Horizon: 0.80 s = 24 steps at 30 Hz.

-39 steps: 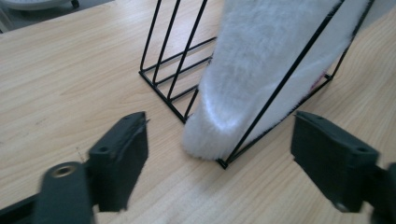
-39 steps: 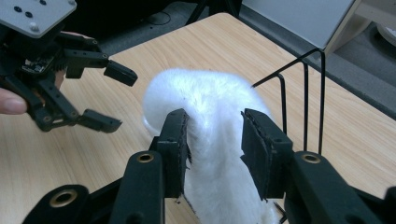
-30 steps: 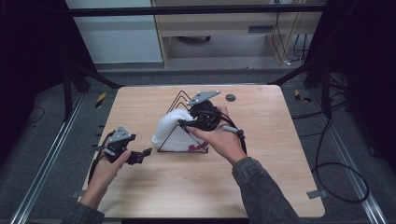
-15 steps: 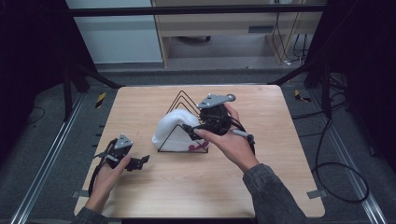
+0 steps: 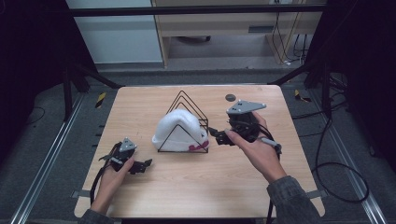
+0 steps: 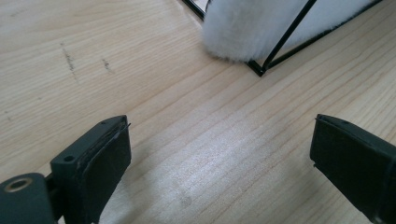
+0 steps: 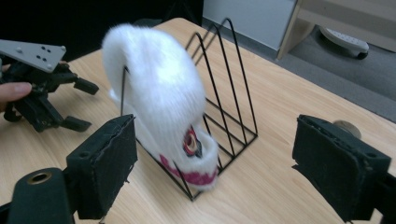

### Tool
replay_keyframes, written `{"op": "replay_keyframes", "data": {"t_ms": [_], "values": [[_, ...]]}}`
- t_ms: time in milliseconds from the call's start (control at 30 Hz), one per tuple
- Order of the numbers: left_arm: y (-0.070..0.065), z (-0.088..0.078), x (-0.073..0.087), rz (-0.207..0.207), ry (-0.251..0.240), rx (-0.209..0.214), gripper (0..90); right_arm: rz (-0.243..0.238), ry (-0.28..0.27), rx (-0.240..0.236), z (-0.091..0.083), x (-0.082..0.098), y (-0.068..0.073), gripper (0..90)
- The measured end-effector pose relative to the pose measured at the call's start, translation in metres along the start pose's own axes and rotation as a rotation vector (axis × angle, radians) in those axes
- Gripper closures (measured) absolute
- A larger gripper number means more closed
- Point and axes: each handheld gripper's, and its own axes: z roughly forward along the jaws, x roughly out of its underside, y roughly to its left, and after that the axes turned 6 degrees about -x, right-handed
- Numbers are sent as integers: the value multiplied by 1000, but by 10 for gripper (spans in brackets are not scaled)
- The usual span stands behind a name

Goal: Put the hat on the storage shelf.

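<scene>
Right gripper (image 5: 215, 136) pulled back rightward off white fluffy hat (image 5: 180, 131) since earlier frame; jaws just been opening, now spread wide, nothing between them. Hat sits draped over front wires of black wire rack (image 5: 189, 103), mid-table, pink trim at its base near my right gripper. Left gripper (image 5: 144, 164) lower than before, low over wooden table (image 5: 205, 186) near left-front of rack, jaws released, bare wood between them. I hold nothing.
</scene>
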Motion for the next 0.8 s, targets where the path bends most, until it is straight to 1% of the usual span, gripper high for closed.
{"op": "replay_keyframes", "data": {"t_ms": [33, 100, 167, 267, 333, 400, 533, 567, 600, 633, 667, 800], "values": [[0, 2, 1, 1, 6, -1, 45, 5, 0, 6, -2, 4, -2, 140], [1, 5, 2, -9, 15, 8, 45, 20, 8, 23, -6, 11, -8, 143], [0, 6, 3, -9, 10, 4, 35, 31, 15, 43, -9, 19, -12, 145], [0, 5, 4, -6, 0, -1, 35, 40, 21, 59, -14, 30, -19, 146], [0, 5, 5, 2, 4, -3, 27, 49, 30, 76, -16, 38, -24, 149], [0, 5, 5, 3, 4, -2, 24, 70, 29, 88, -17, 48, -27, 149], [0, 5, 5, 12, 8, 4, 15, 97, 53, 100, -15, 68, -33, 149], [0, 5, 5, 12, 8, 4, 11, 97, 53, 100, -15, 68, -33, 149], [0, 5, 5, 13, 9, 6, 9, 108, 72, 103, -13, 78, -35, 148], [0, 5, 5, 13, 8, 5, 9, 108, 72, 103, -13, 78, -35, 148], [0, 5, 5, 13, 8, 6, 7, 119, 83, 103, -10, 87, -37, 147], [-1, 6, 5, 15, 9, 8, 2, 144, 100, 110, -4, 102, -42, 147]]}}
